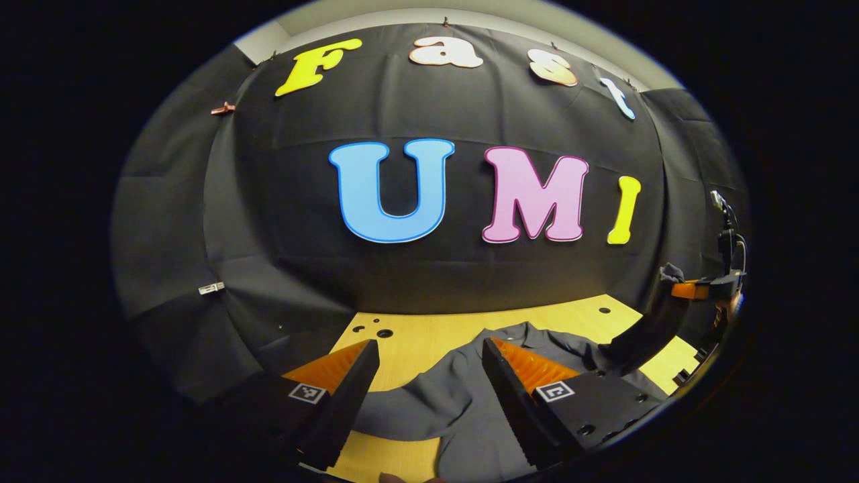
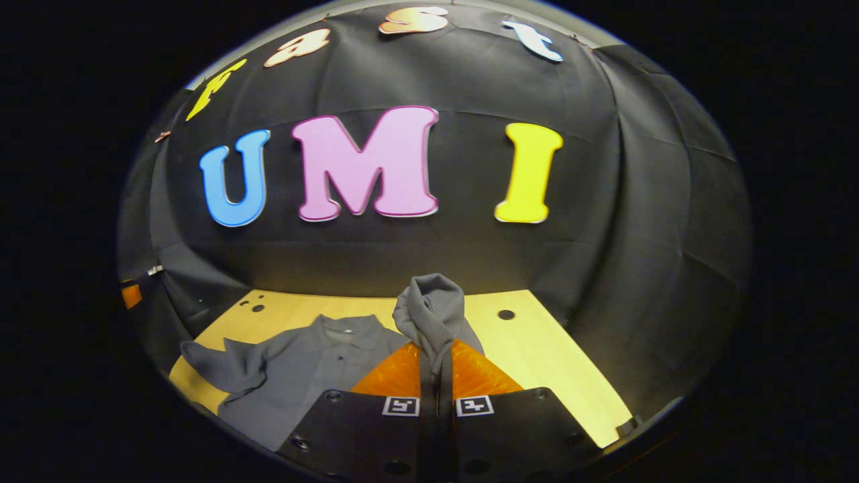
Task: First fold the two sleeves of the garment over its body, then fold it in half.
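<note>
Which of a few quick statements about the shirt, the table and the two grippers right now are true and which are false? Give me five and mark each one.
1. The right gripper is shut on a sleeve of the grey shirt. True.
2. The left gripper is clamped on the collar. False: its jaws stand wide apart above the shirt, holding nothing.
3. The shirt lies on a light wooden table. True.
4. The shirt is already folded in half. False: its body lies spread out, the other sleeve out to the side.
5. The held sleeve lies flat on the table. False: it is lifted, bunched above the fingertips.
</note>
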### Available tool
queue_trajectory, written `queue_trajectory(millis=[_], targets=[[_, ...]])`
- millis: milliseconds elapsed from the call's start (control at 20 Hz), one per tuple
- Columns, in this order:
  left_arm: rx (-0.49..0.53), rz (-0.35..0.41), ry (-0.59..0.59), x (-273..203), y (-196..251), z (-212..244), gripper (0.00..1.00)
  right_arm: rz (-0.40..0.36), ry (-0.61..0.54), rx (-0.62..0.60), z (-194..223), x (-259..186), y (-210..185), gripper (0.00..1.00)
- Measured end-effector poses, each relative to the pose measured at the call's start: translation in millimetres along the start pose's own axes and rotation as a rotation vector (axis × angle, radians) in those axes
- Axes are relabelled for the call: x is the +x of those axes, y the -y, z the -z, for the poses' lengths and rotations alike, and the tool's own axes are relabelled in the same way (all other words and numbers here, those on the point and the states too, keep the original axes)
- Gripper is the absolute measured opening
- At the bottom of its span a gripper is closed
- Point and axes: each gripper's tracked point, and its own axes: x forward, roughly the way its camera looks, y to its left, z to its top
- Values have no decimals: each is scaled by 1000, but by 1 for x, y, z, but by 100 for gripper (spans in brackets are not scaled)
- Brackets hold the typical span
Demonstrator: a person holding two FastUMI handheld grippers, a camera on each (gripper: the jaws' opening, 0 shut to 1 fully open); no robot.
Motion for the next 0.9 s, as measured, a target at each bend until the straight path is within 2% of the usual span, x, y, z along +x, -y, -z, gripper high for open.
queue_trajectory(millis=[150,400,650,900], targets=[[-19,-21,-17,3,-30,17,98,-72,-5,-22,1,14,-54,5],[-54,-59,-47,6,-74,55,98,-169,-72,-32,32,34,-130,5],[-54,-109,-136,21,-118,115,98,-223,-209,-75,97,58,-179,5],[-67,-139,-210,43,-155,161,98,-230,-353,-99,162,74,-212,5]])
